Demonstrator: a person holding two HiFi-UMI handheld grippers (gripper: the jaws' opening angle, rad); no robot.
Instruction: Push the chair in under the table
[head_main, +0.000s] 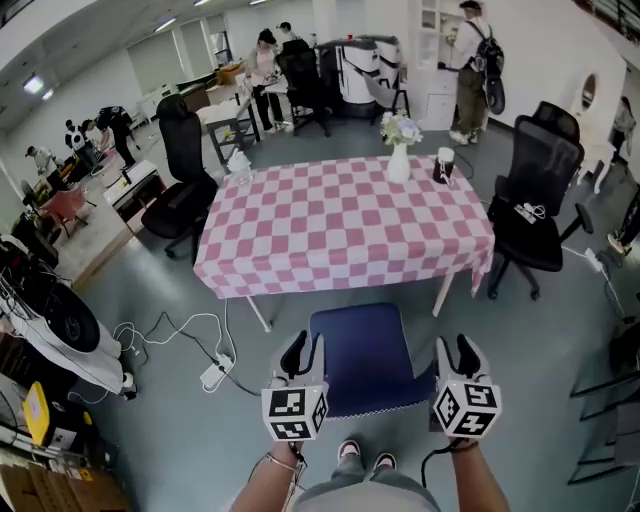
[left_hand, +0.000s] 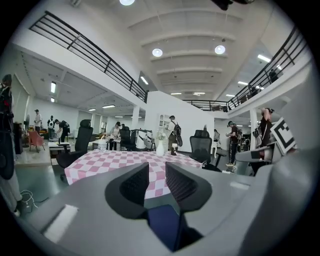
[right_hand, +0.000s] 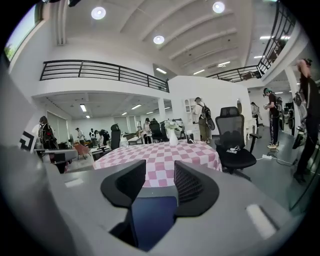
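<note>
Where the chair (head_main: 365, 350) stands: on the floor, facing the desk's (head_main: 330, 280) near edge, seat front just short of the hem of the cloth (head_main: 300, 230), not yet under.
Left gripper (head_main: 306, 352): we have its fingers (left_hand: 132, 187) clamped on the blue back's left side, which fills the gap low between them.
Right gripper (head_main: 456, 352): fingers (right_hand: 192, 187) likewise clamped, on the back's right side.
Desk leg (head_main: 443, 297): near the chair's right side; we judge a skewed push could strike it.
Vase (head_main: 399, 160) and cup (head_main: 444, 165): at the far edge; such a jolt could tip them.
Hem: we think it could snag on the back.
</note>
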